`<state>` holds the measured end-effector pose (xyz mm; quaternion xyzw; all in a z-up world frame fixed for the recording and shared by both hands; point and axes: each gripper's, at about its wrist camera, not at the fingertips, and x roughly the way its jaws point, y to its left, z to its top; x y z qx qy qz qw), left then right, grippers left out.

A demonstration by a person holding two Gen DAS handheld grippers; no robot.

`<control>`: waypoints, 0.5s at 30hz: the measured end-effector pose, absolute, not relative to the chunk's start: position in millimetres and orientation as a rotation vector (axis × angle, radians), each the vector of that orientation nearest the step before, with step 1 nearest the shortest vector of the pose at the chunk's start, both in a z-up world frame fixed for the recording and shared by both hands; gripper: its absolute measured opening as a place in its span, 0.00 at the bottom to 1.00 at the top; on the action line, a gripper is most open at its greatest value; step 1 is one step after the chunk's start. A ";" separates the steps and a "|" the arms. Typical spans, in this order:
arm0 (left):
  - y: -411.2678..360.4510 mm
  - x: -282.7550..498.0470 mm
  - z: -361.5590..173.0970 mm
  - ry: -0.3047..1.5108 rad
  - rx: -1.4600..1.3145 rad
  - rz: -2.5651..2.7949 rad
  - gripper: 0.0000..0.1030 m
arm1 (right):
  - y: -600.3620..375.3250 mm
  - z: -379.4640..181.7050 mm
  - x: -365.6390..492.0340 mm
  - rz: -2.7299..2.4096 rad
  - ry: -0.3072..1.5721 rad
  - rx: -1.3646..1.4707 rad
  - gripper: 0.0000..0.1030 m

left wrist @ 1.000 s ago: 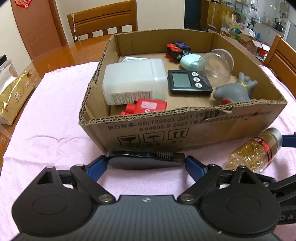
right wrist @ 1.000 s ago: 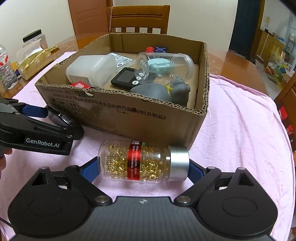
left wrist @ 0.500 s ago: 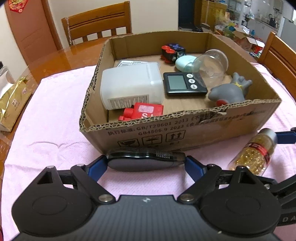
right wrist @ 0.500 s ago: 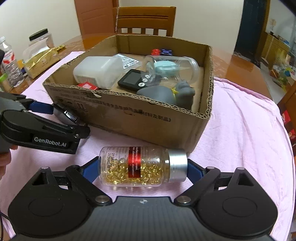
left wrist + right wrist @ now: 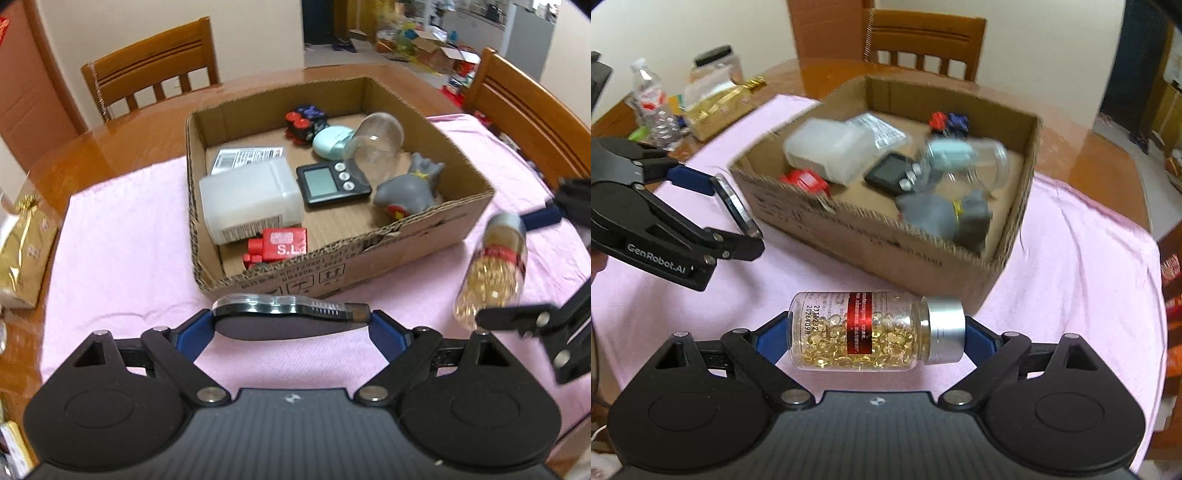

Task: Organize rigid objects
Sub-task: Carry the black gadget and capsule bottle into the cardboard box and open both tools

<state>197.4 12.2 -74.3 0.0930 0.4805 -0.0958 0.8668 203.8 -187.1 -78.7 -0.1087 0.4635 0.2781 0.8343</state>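
Observation:
My left gripper (image 5: 291, 319) is shut on a flat dark grey gadget (image 5: 288, 314) with a ribbed end, held in the air in front of the cardboard box (image 5: 369, 254). It also shows in the right wrist view (image 5: 735, 203). My right gripper (image 5: 877, 332) is shut on a clear bottle of golden capsules (image 5: 864, 332) with a red label and silver cap, held above the pink cloth to the box's near right; it also shows in the left wrist view (image 5: 491, 269). The box holds a white plastic container (image 5: 251, 199), a timer (image 5: 328, 182), a grey toy (image 5: 410, 192), a clear jar (image 5: 376, 147) and a red block (image 5: 280, 245).
A pink cloth (image 5: 122, 251) covers the wooden table. A gold packet (image 5: 22, 251) lies at the left edge. A water bottle (image 5: 653, 107) and packets (image 5: 716, 99) stand at the far left in the right wrist view. Wooden chairs (image 5: 151, 77) stand around the table.
Both grippers have risen with their objects, so the box now sits lower and farther in both views. The capsule bottle has lifted off the cloth.

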 end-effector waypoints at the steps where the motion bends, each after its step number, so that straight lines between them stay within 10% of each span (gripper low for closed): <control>1: 13.2 198.4 -69.0 1.003 0.202 -0.209 0.87 | -186.6 -70.7 204.3 0.601 0.971 -0.229 0.93; 15: 45.8 247.0 -18.6 0.937 0.260 -0.228 0.87 | -137.4 -39.0 265.8 0.540 0.828 -0.175 0.93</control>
